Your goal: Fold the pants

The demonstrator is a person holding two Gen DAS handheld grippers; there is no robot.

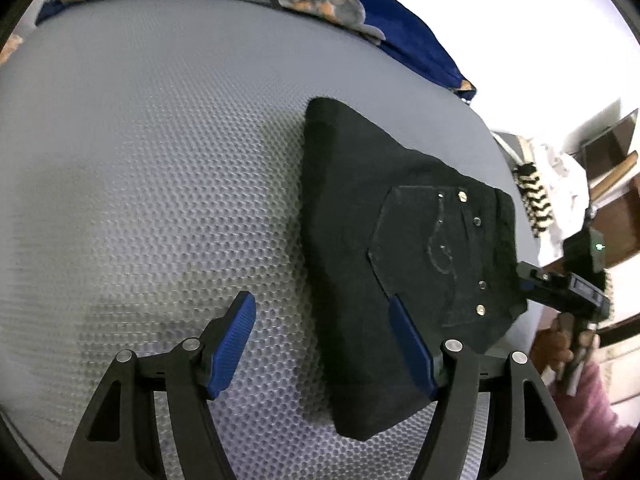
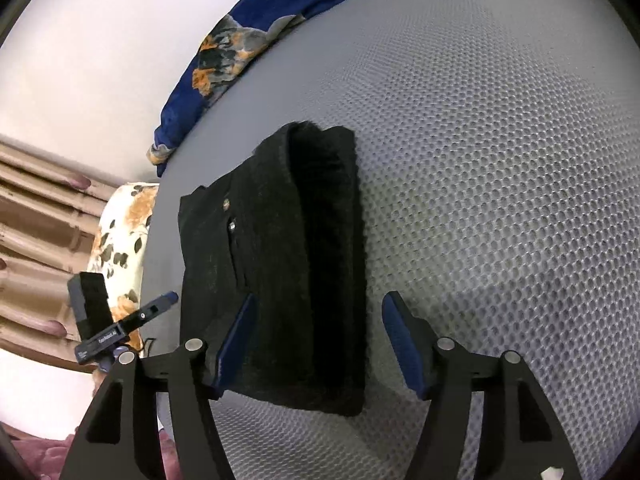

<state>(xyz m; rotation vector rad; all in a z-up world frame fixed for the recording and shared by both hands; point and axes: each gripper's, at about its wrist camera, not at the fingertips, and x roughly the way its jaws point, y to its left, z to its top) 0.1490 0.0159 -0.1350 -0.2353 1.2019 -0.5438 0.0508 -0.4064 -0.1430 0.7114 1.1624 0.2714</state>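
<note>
1. Left gripper (image 1: 320, 344) is seen with jaws spread and nothing clamped; the black pants (image 1: 400, 264) lie partly under its right-hand pad, the other pad hangs over bare mattress (image 1: 140, 200).
2. Right gripper (image 2: 320, 344) is likewise released, jaws apart. The folded bundle's near edge sits between its pads, but no pinch on the cloth is visible.
3. Pants (image 2: 280, 260) are found as a compact folded stack on the grey mesh mattress (image 2: 500, 200), close to one side edge, back pocket with rivets facing up. The blue patterned blanket (image 1: 320, 0) is bunched along the far edge, well apart from the stack.
4. Fold is judged nearly or fully done; only a tidy-up or a last fold seems left.
5. Risk: the stack's outer corner is seen close to the mattress edge in the left wrist view. A nudge from either gripper could push it off.
6. Risk: the top flap in the right wrist view stands thick and slightly lifted at the far end. If it is snagged by a pad as the gripper pulls away, the fold could be dragged open.
7. Risk: if another fold is attempted, only the top layer may be caught by a shallow pinch, so the layers would be peeled apart rather than moved together.
8. Risk: both grippers are held close on opposite sides of the stack; the right one shows at the stack's outer corner in the left wrist view. A collision is possible if both close in together.
9. Whether the lower layers are aligned cannot be told; dark cloth hides the seams.
</note>
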